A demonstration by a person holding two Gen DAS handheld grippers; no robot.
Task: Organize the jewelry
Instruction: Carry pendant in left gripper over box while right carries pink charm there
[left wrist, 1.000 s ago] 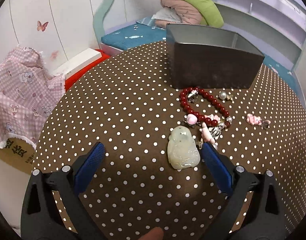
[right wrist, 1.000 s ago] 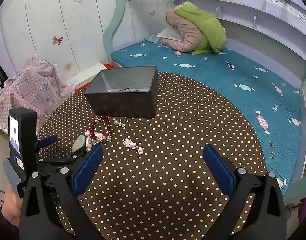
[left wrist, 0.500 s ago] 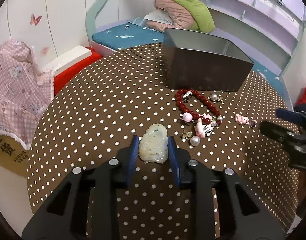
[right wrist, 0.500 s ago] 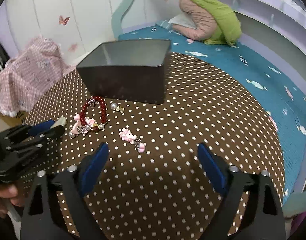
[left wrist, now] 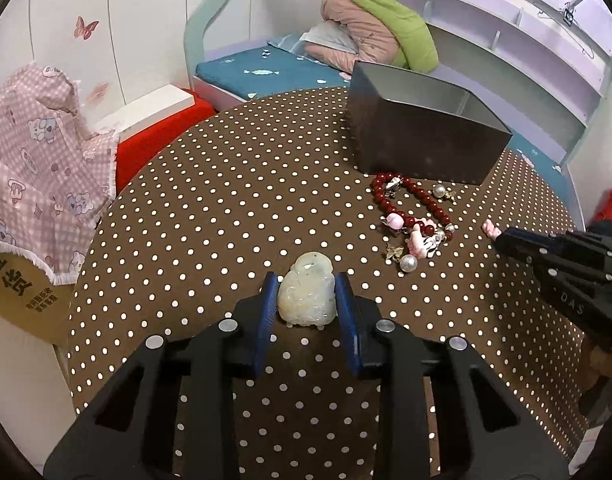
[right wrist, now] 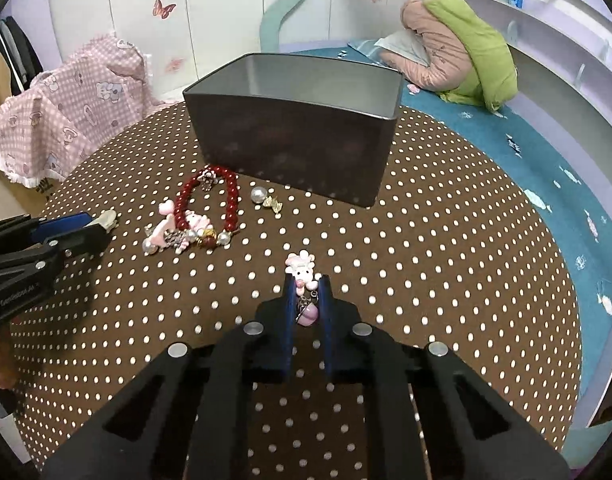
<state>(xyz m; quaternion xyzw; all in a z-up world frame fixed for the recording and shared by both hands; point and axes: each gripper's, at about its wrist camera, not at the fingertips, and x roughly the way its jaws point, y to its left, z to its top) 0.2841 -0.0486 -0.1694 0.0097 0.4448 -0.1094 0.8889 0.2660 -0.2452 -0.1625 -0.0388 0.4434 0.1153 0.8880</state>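
My left gripper is shut on a pale jade pendant resting on the dotted brown table. My right gripper is shut on a pink charm with a lilac bead, also at table level. A red bead bracelet with pink charms and pearls lies between them, also in the right wrist view. An open grey metal box stands behind the jewelry, also in the left wrist view. A pearl earring lies in front of the box.
A pink checked cloth over a cardboard box sits left of the table. A teal bed with a pink and green bundle lies behind and right. The table edge curves round close on both sides.
Both grippers have closed: the left on the jade pendant, the right on the pink charm after moving forward and down to it.
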